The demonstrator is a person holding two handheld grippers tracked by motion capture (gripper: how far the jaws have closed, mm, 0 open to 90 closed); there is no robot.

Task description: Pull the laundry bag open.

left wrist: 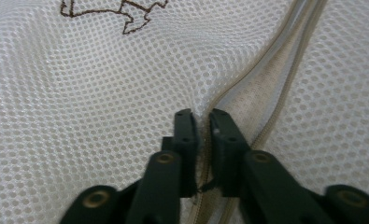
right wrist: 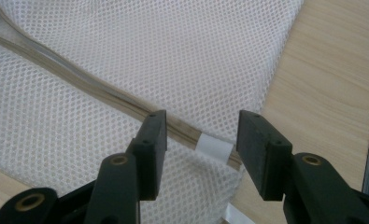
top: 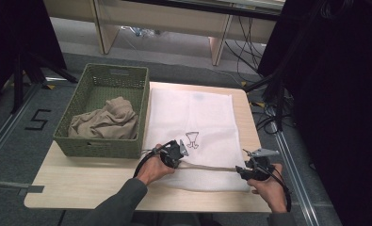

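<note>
Pale wood tabletop (top: 80,183) carries a green basket (top: 101,141) and a white mesh laundry bag (top: 193,113), whose zipper (top: 207,167) runs crosswise along its near edge, from one hand-held gripper to the other. Left hand-held gripper (left wrist: 200,122) is clamped together on the zipper where it parts, the track leading away ahead of it. Right hand-held gripper (right wrist: 201,128) stands apart, straddling the zipper's taped end by the bag's corner.
</note>
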